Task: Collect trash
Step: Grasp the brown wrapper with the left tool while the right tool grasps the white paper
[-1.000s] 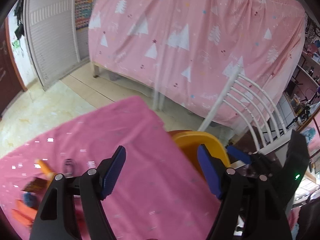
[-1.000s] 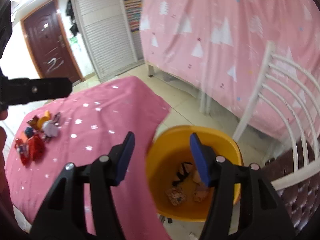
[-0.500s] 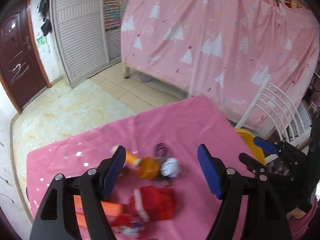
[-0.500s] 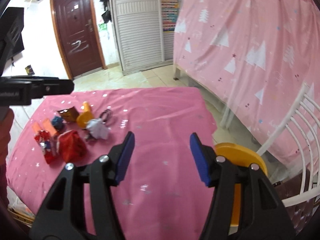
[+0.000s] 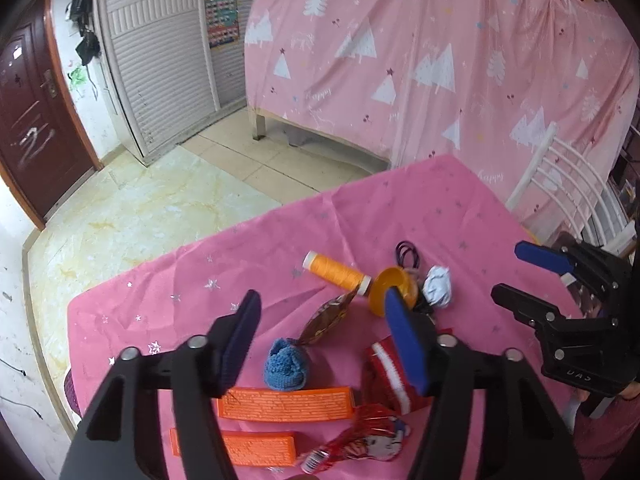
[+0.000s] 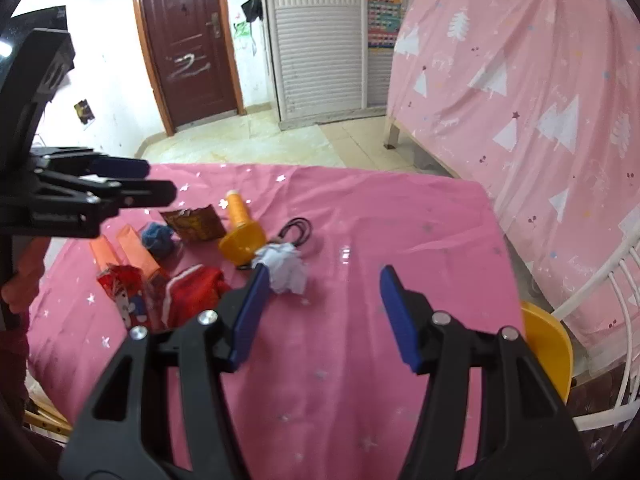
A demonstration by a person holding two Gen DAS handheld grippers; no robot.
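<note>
Right wrist view: the tabletop [image 6: 400, 220] under its pink starred cloth carries a cluster of things toward its left edge, and a yellow bin [image 6: 546, 344] stands off its right edge beside a white chair [image 6: 600, 284]. Two orange packets [image 5: 286, 404] lie side by side, long axes parallel, nearest the left edge. A red sock [image 6: 194, 290] lies just beside a red foil wrapper [image 6: 124, 284]. An orange thread spool [image 5: 336, 272] lies on its side, its long axis toward the far edge, touching a yellow cup [image 6: 242, 246]. A crumpled white paper ball [image 6: 286, 268] sits just beside that cup. The right tongs [image 6: 320, 316] are wide apart, holding nothing, near the paper ball. The left tongs [image 5: 324, 344] are equally wide and empty above the cluster.
</note>
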